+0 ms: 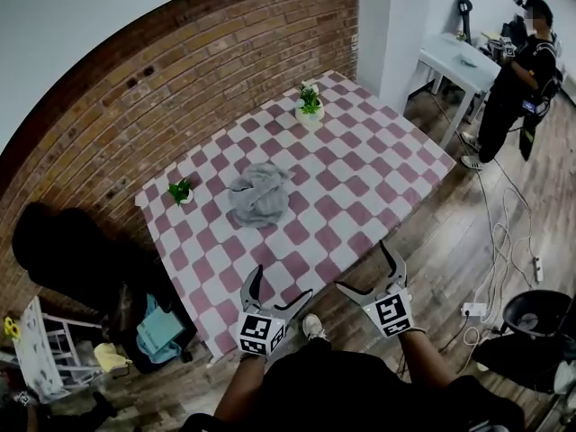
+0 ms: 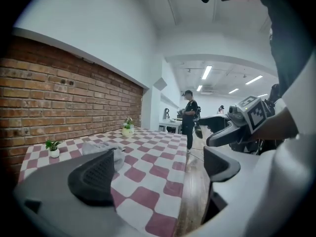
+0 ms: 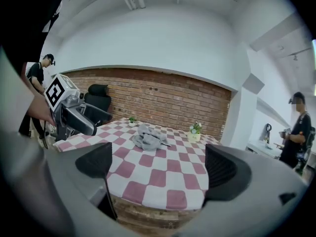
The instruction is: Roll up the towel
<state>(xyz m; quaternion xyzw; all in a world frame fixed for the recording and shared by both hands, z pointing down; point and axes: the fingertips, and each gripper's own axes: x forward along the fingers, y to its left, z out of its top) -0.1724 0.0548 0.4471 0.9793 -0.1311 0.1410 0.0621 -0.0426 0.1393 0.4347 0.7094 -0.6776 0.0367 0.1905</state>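
Note:
A crumpled grey towel lies in a heap near the middle of the table with the pink-and-white checked cloth. It also shows as a grey towel in the right gripper view and partly behind the left jaw as a towel in the left gripper view. My left gripper is open, held off the table's near edge. My right gripper is open too, beside it, nothing between its jaws. Both are well short of the towel.
Two small potted plants stand on the table: one plant at the far side, another plant at the left edge. A brick wall runs behind. A person stands by a white table at right. Cables and a power strip lie on the wooden floor.

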